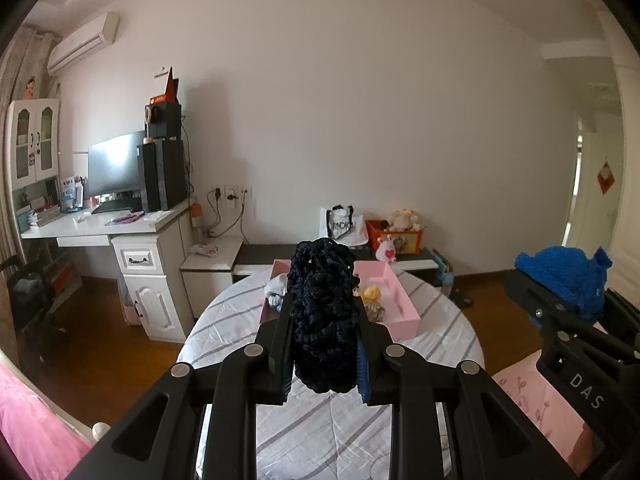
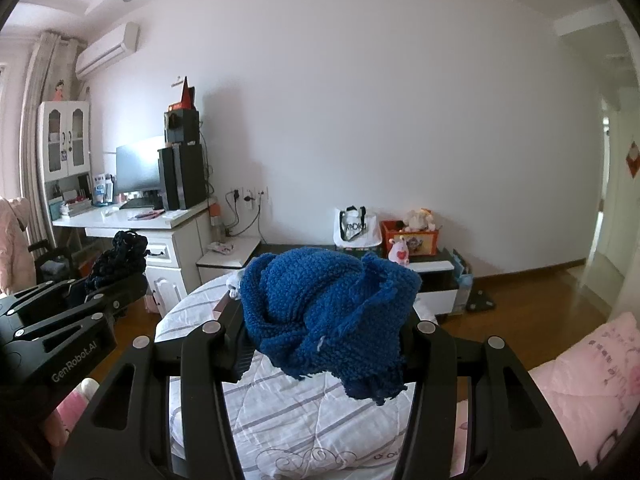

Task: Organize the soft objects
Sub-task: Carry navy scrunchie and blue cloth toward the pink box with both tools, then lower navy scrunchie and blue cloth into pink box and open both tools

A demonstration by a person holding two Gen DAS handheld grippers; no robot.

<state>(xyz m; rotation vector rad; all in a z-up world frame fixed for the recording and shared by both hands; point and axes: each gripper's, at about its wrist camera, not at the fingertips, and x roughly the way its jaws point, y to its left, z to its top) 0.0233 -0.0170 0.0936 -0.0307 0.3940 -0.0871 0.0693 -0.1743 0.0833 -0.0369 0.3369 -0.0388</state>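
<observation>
- Step in hand — carrying 2 knits to the pink box at the far side of the striped round table; best to lower each inside before letting go
- Left gripper: narrow, clamped on the dark navy knit
- Right gripper: half spread, pinching the blue knit; both hang above the near table edge

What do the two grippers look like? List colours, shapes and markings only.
Left gripper: matte black, angular linkage arms with slotted cut-outs and round silver pivot bolts, blue inner pads; white "GenRobot.AI" lettering on its side. Right gripper: same black build and silver bolts; white "DAS" lettering. No cables or sleeves visible.
</observation>
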